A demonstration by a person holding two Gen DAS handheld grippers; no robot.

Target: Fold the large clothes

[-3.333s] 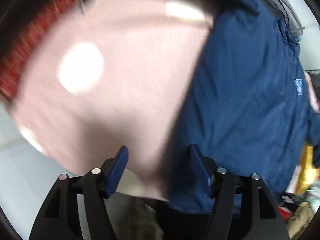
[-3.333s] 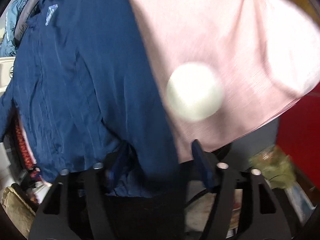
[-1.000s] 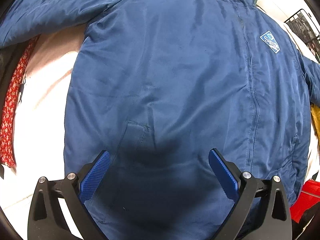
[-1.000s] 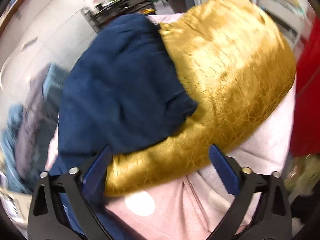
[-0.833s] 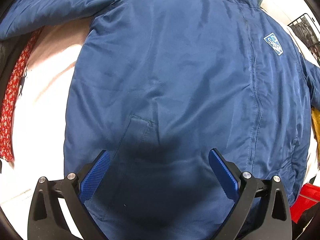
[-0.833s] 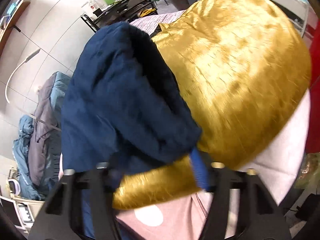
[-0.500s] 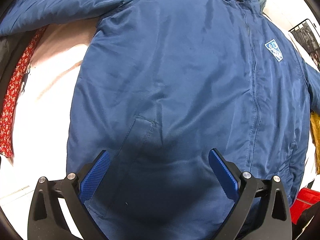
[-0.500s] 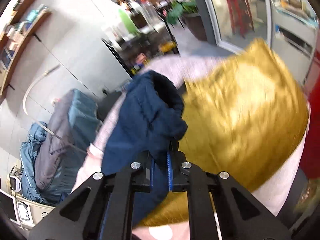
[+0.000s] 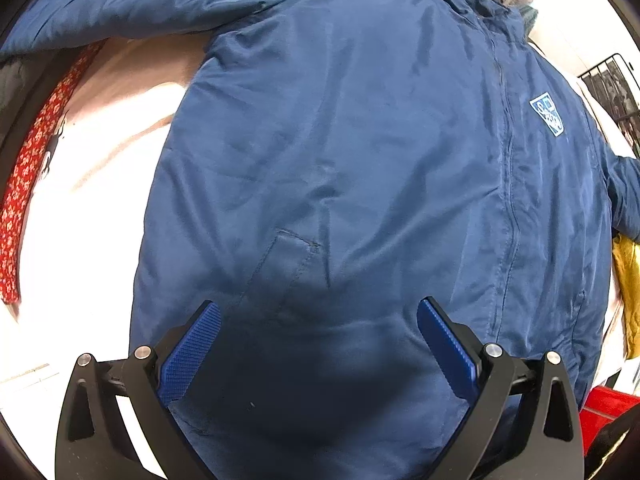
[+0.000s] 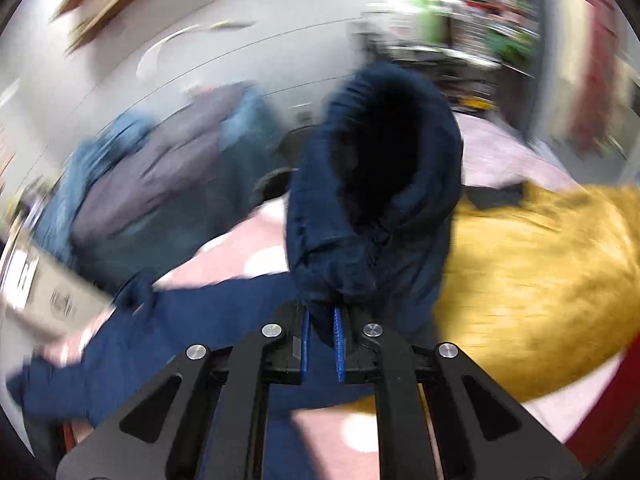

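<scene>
Right gripper (image 10: 320, 336) clamped narrow on sleeve cuff (image 10: 376, 184) of navy jacket (image 9: 360, 160), cuff lifted, view blurred, so exact bite probably on cuff edge. Left gripper (image 9: 320, 344) spread wide, holding nothing, hovering over jacket hem. Jacket lying front-up, zipped, spread across pink blanket (image 9: 80, 184), its far sleeve next to gold cushion (image 10: 540, 280). Fabric looks soft, padded, slightly slick, bulky; likely sags when lifted. Best holds: cuffs, hem corners, shoulder seams. Chest logo patch (image 9: 547, 116) on its front.
</scene>
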